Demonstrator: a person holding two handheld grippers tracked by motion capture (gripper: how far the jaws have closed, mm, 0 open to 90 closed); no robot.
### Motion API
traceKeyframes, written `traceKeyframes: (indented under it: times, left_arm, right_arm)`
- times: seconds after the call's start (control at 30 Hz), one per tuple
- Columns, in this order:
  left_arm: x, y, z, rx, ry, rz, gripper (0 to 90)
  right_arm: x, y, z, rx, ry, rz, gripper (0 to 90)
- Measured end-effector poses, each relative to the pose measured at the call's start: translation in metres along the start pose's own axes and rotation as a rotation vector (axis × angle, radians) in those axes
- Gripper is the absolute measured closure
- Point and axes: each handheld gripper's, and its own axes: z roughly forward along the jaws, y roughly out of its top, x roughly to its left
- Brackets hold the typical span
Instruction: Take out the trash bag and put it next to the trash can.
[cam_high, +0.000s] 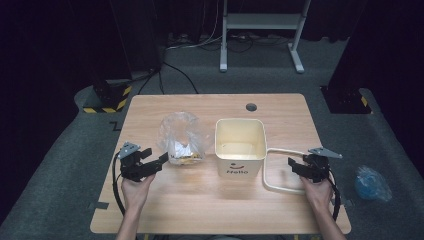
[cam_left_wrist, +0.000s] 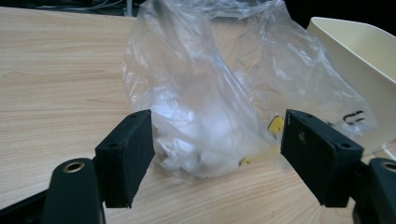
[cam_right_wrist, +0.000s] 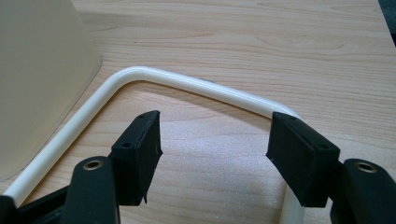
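Note:
A cream square bin (cam_high: 240, 145) with a smile and lettering on its front stands mid-table. Its cream handle loop (cam_high: 278, 170) lies flat on the table to its right. A crumpled clear plastic bag (cam_high: 181, 137) with white and yellow contents sits left of the bin. My left gripper (cam_high: 154, 160) is open, just left of the bag. In the left gripper view the bag (cam_left_wrist: 210, 98) lies ahead of the open jaws, apart from both pads. My right gripper (cam_high: 294, 166) is open at the handle's right side. In the right gripper view the handle (cam_right_wrist: 187, 83) curves in front of the jaws, untouched.
A wooden table (cam_high: 220, 210) carries everything, with a round cable hole (cam_high: 251, 107) near its far edge. A blue crumpled bag (cam_high: 371, 183) lies on the floor at the right. A white desk frame (cam_high: 260, 30) stands behind the table.

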Motion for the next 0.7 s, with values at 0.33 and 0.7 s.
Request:
traceKeyframes:
  times: [0.33,0.7]
  left_arm:
    - [-0.001,-0.014,0.001,0.036,0.008,0.013,25.3]
    - [0.0,-0.043,0.021,0.124,0.073,0.037,25.9]
  right_arm:
    - [0.002,0.0,0.002,0.003,-0.001,-0.002,34.6]
    - [0.002,0.0,0.001,0.005,-0.013,0.003,34.6]
